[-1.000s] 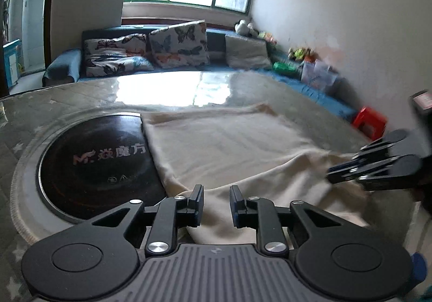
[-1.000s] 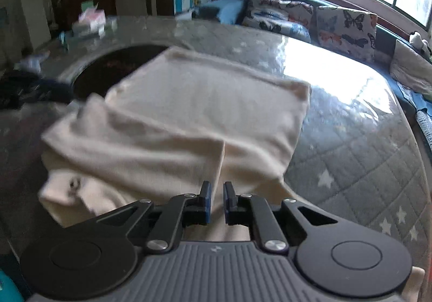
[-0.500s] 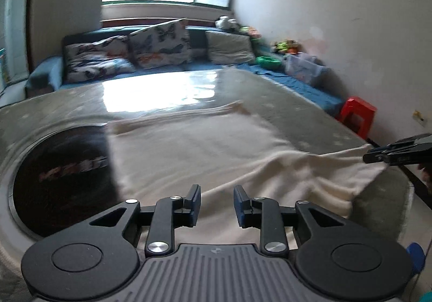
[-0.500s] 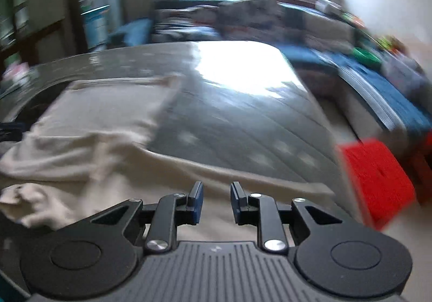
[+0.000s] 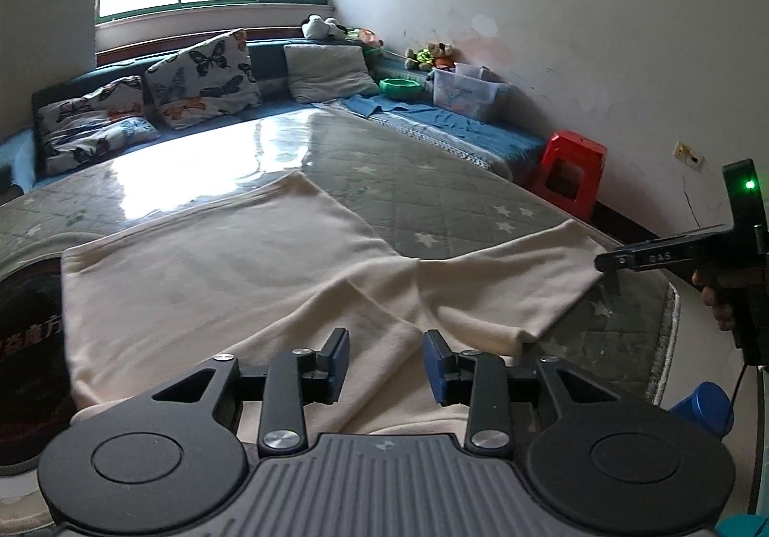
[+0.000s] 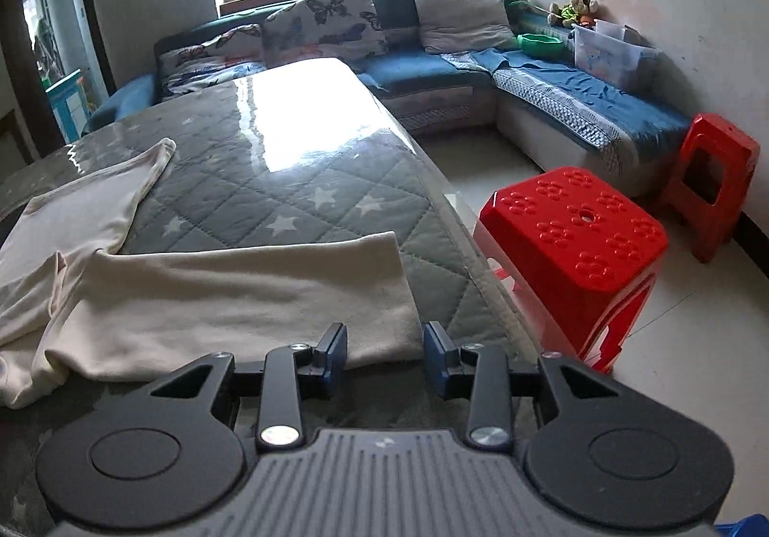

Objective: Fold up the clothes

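Observation:
A cream garment lies spread on the grey quilted table. One sleeve stretches out to the right. My left gripper is open and empty, just over the garment's near edge. The right gripper shows side-on at the sleeve's end. In the right wrist view the right gripper is open and empty, with the sleeve's cuff edge just beyond its fingertips. The garment's body lies to the left.
A round black hotplate is set in the table at the left. Two red stools stand beside the table's right edge. A blue sofa with cushions runs along the far walls.
The right gripper pulled the sleeve out to the right, laid it flat and opened its jaws. My left gripper opened wider and swung to face more to the right.

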A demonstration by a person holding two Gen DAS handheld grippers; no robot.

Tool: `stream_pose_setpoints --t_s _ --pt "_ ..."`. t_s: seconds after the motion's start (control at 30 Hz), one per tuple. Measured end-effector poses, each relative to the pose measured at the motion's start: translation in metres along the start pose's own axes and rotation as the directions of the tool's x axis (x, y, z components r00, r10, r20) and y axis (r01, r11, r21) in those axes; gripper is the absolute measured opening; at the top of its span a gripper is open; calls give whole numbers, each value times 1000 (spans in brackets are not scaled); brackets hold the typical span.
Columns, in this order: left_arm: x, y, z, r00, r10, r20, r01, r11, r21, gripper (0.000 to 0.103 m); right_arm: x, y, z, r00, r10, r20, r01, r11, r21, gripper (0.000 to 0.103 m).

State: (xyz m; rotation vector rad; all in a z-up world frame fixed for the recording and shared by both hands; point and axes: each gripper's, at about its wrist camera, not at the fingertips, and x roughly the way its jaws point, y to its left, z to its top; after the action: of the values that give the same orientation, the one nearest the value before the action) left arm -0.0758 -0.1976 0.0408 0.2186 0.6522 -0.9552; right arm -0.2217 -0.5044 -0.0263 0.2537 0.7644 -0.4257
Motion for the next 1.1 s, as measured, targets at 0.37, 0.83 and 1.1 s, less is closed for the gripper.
stream_pose_setpoints --t_s 0.37,0.83,1.1 --pt "23 -27 3 998 -52 -30 54 996 65 39 -5 -5 23 997 -16 70 16 1000 12 6" --pt "35 -35 -6 995 -75 -58 79 994 77 40 -37 13 72 976 118 181 -125 992 31 6" --pt "-14 7 -14 999 16 34 -16 1000 -12 44 -74 100 119 911 335 240 -294 936 -192 6"
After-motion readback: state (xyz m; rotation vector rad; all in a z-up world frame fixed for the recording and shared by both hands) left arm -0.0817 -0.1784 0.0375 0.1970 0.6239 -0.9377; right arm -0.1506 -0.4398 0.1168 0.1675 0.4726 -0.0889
